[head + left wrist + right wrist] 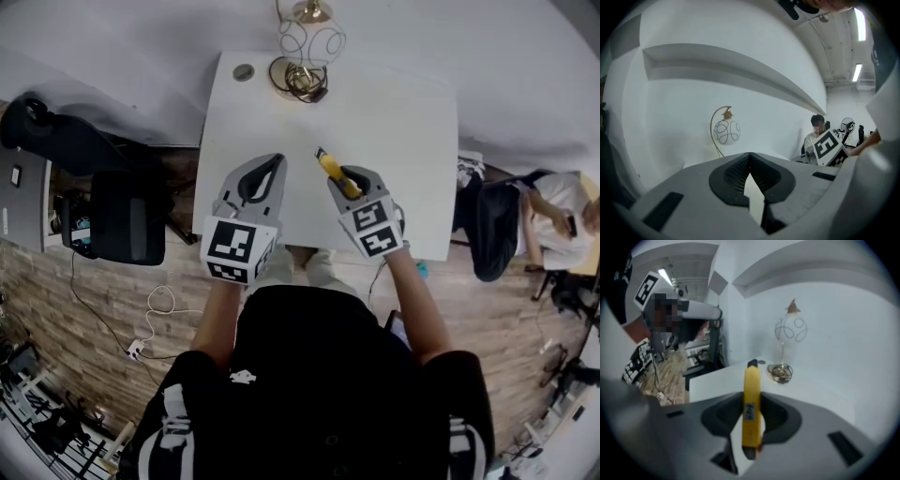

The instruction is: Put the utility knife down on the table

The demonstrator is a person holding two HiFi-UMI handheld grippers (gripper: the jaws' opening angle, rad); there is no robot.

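Head view showed a white table [412, 122] set against a pale wall, with both grippers held out over its near half, side by side and a little apart. The right gripper [343, 175] was clamped on the utility knife [329, 166], a yellow body with a dark tip. The knife stuck out past the jaw tips and pointed away from the person, toward the back of the table. In the right gripper view the knife stood between the two pads, squeezed from both sides, its dark end forward and its rear end sunk in the throat of the jaws. It hung over the tabletop; whether its tip touched the surface could not be made out. The left gripper [276, 161] was closed and carried nothing. In the left gripper view its jaw tips met, and only a narrow wedge of bright tabletop showed through the gap behind them. At the far edge of the table stood a lamp [309, 42] with a round wire-patterned globe and a brass-coloured arm, well apart from both grippers. A dark office chair [122, 220] stood on the wood-patterned floor [112, 300] off the left side of the table, and a seated person [558, 211] was off to the right.
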